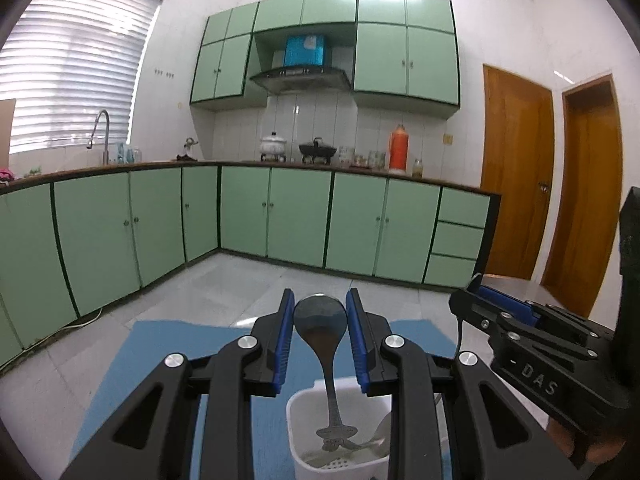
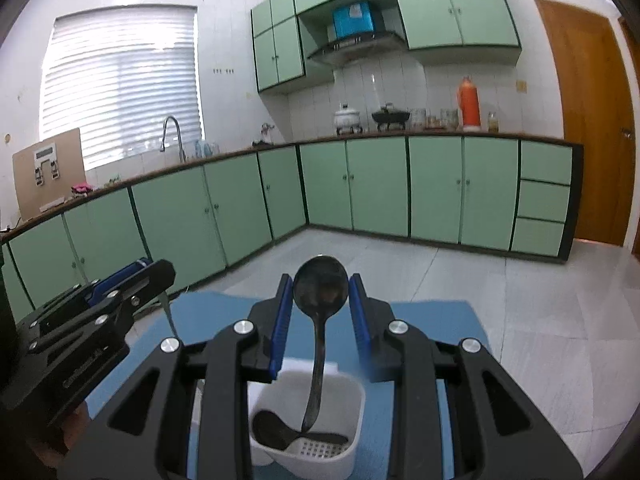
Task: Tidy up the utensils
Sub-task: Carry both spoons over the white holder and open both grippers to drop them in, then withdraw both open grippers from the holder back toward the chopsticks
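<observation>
Left gripper point(image 1: 320, 312) grasping steel spoon point(image 1: 322, 320), right gripper point(image 2: 320, 292) grasping dark ladle point(image 2: 320, 284), bowls up, handles down into white holder point(image 2: 352, 456).

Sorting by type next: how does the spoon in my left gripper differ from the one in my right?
Colour: the silver spoon (left gripper) is shiny grey metal; the black spoon (right gripper) is dark all over. Handle: the silver spoon's ends in a shaped ornament, the black spoon's is plain. Both hang bowl-up, handles reaching into a white holder.
</observation>
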